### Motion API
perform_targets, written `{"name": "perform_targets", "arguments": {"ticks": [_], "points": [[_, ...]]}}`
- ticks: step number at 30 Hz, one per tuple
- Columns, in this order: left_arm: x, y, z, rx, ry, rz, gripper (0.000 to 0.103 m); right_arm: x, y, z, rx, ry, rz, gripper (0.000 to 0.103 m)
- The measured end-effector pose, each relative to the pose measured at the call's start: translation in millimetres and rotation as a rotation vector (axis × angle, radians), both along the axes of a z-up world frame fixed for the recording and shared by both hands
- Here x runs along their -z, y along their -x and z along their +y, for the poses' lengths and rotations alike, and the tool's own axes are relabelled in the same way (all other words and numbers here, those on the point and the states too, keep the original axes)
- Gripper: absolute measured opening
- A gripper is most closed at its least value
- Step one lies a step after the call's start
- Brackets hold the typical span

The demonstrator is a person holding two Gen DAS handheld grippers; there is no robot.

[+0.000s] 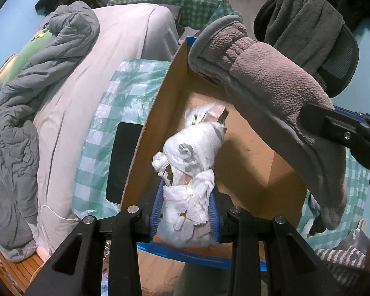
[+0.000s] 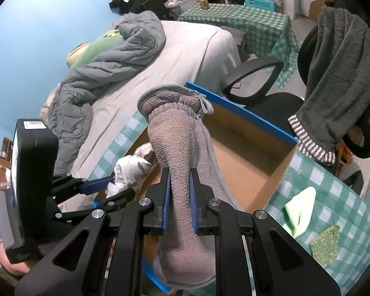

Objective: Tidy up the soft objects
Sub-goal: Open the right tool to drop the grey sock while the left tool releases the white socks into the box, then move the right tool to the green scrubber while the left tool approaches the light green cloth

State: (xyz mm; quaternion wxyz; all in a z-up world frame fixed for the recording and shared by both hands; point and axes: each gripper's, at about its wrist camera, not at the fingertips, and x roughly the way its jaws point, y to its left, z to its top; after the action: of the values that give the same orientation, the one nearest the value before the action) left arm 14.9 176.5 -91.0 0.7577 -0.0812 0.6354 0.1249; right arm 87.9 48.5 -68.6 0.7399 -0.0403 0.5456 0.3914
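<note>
My left gripper [image 1: 188, 204] is shut on a crumpled white plastic bag bundle [image 1: 194, 157] and holds it inside an open cardboard box [image 1: 259, 153] with blue-edged flaps. My right gripper [image 2: 180, 192] is shut on a grey-brown fleece slipper sock [image 2: 177, 148] and holds it over the box [image 2: 249, 162]. The sock also shows in the left wrist view [image 1: 264, 83], reaching across the box from the right. The left gripper and bag [image 2: 130, 170] show at the box's left side in the right wrist view.
The box stands on a table with a green checked cloth [image 2: 338, 197]. A light green cloth [image 2: 301, 212] and a green glitter piece [image 2: 325, 244] lie on it. A bed with a grey duvet [image 1: 49, 74] is at left. An office chair with a draped grey garment [image 2: 342, 69] is behind.
</note>
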Motion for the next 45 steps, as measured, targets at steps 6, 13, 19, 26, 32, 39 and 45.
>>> {"name": "perform_targets", "arguments": {"ticks": [6,13,19,26,32,39,45], "points": [[3,3,6,-0.008,-0.01,0.021,0.057,5,-6,2,0.029,-0.002,0.022,0.027],[3,9,9,-0.028,-0.006,0.034,0.057,-2,-9,-6,0.065,-0.017,0.02,0.046],[-2,11,3,-0.027,0.001,0.027,0.057,-4,-8,-20,0.081,-0.003,0.013,0.052],[-12,6,-18,0.003,-0.002,0.009,0.061,-7,-5,-48,0.12,0.009,0.017,0.062],[-20,0,-43,0.048,-0.006,-0.005,0.062,-8,-4,-78,0.162,0.017,0.02,0.063],[-24,-5,-75,0.096,0.0,-0.01,0.062,-9,-3,-120,0.221,0.027,0.022,0.063],[-26,-8,-103,0.137,0.003,-0.013,0.062,-7,-2,-156,0.269,0.04,0.025,0.063]]}}
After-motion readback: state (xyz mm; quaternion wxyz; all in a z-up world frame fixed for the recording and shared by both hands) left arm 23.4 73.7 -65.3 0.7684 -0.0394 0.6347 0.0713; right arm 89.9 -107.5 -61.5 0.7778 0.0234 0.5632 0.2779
